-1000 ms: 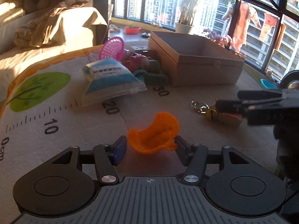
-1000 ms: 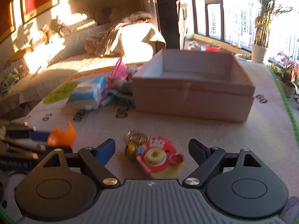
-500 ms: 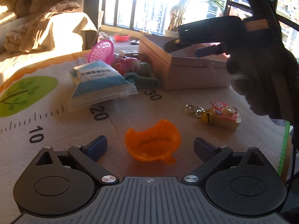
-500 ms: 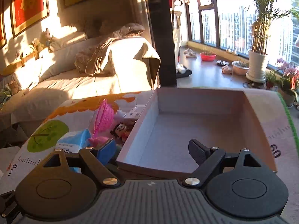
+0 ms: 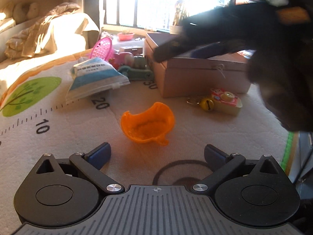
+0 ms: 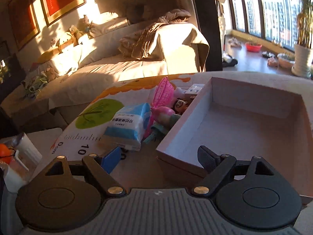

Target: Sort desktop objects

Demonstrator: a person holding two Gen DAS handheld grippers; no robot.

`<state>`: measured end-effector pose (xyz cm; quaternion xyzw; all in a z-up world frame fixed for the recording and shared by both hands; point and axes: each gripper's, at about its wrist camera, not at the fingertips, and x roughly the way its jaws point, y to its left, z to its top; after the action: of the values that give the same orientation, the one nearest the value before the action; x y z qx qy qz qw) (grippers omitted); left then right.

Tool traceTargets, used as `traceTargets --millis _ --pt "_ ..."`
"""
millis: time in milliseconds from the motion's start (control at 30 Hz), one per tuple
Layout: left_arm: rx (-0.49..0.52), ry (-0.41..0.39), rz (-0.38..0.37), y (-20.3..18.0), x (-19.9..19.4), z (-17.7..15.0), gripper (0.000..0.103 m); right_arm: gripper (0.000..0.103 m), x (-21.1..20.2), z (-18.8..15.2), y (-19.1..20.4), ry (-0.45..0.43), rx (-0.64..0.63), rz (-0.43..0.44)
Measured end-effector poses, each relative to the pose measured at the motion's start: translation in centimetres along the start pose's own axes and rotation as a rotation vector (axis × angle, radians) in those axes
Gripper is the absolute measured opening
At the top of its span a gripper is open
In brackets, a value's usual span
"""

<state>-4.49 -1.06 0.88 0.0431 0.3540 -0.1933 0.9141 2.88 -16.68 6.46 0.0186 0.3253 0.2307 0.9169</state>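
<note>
An orange plastic scoop [image 5: 147, 123] lies on the ruler mat just ahead of my open, empty left gripper [image 5: 156, 153]. A camera-shaped toy with a bell keychain [image 5: 225, 100] lies to its right, beside an empty cardboard box [image 5: 195, 76]. My right gripper [image 6: 159, 158] is open and empty, raised over the box's near left corner [image 6: 244, 129]; in the left wrist view it shows dark and blurred above the box [image 5: 197, 48]. A blue tissue pack [image 5: 93, 76] [image 6: 129, 125], a pink basket [image 5: 101, 48] [image 6: 163, 94] and small toys [image 5: 133, 64] [image 6: 168, 113] lie left of the box.
A hair tie [image 5: 183, 170] lies on the mat near my left gripper's right finger. A sofa with a blanket [image 6: 156, 45] stands behind the table. A white cup [image 6: 13, 168] stands off the table's left edge. Potted plants [image 6: 302, 58] line the window.
My right gripper has lifted away from the camera toy and moved up and left over the box, empty. My left gripper has opened wider and drawn back from the orange scoop.
</note>
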Motion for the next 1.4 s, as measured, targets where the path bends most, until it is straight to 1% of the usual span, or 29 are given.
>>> traceTargets --millis 67,133,267,367,467,533,633,733,800,833,867,933,1000,1100,1200,1300,1400 --pt "0.009 0.008 0.022 -0.3 0.3 0.3 0.103 0.087 -2.2 -1.0 0.6 -0.058 -0.073 -0.038" --pt "0.019 0.014 0.036 -0.5 0.6 0.5 0.103 0.087 -4.2 -2.1 0.4 -0.084 -0.107 -0.062" --pt "0.019 0.016 0.055 -0.3 1.3 1.2 0.103 0.087 -6.3 -4.5 -1.0 -0.045 -0.072 -0.113" --pt "0.010 0.016 0.091 0.1 1.8 1.9 0.103 0.085 -6.2 -6.4 -2.3 0.005 -0.022 -0.135" --pt "-0.006 0.029 0.121 0.5 1.8 2.0 0.103 0.076 -4.9 -7.7 -2.9 0.046 -0.001 -0.146" --pt "-0.011 0.039 0.132 0.7 1.8 2.0 0.103 0.066 -3.9 -8.1 -2.9 0.060 -0.022 -0.154" --pt "-0.012 0.049 0.141 1.0 1.5 1.9 0.103 0.064 -3.0 -8.4 -2.9 0.041 -0.074 -0.234" --pt "-0.017 0.056 0.116 1.0 1.5 1.8 0.103 0.064 -2.6 -8.4 -3.7 0.031 -0.046 -0.218" --pt "-0.022 0.059 0.092 0.8 1.6 1.9 0.103 0.063 -2.5 -8.6 -3.6 0.023 -0.042 -0.223" --pt "-0.022 0.058 0.088 0.8 1.7 2.0 0.103 0.059 -2.6 -8.7 -3.4 0.019 -0.051 -0.226" --pt "-0.019 0.058 0.089 0.6 1.8 2.0 0.103 0.057 -2.7 -8.9 -3.2 0.017 -0.059 -0.219" --pt "-0.018 0.058 0.088 0.4 2.0 2.1 0.103 0.056 -3.2 -9.1 -2.8 0.024 -0.069 -0.178" --pt "-0.019 0.059 0.086 0.2 2.1 2.2 0.103 0.056 -3.6 -9.3 -2.4 0.025 -0.098 -0.155" --pt "-0.020 0.060 0.088 -0.1 1.9 2.1 0.103 0.058 -4.1 -9.0 -2.8 -0.005 -0.084 -0.173" --pt "-0.017 0.055 0.091 -0.3 1.6 2.1 0.103 0.064 -3.7 -8.0 -3.5 -0.030 -0.066 -0.188" --pt "-0.022 0.045 0.092 -0.1 1.0 1.8 0.103 0.066 -2.8 -7.1 -3.3 -0.042 -0.065 -0.208" --pt "-0.045 0.041 0.096 0.4 0.6 1.4 0.103 0.067 -2.7 -7.1 -2.5 -0.038 -0.097 -0.187"
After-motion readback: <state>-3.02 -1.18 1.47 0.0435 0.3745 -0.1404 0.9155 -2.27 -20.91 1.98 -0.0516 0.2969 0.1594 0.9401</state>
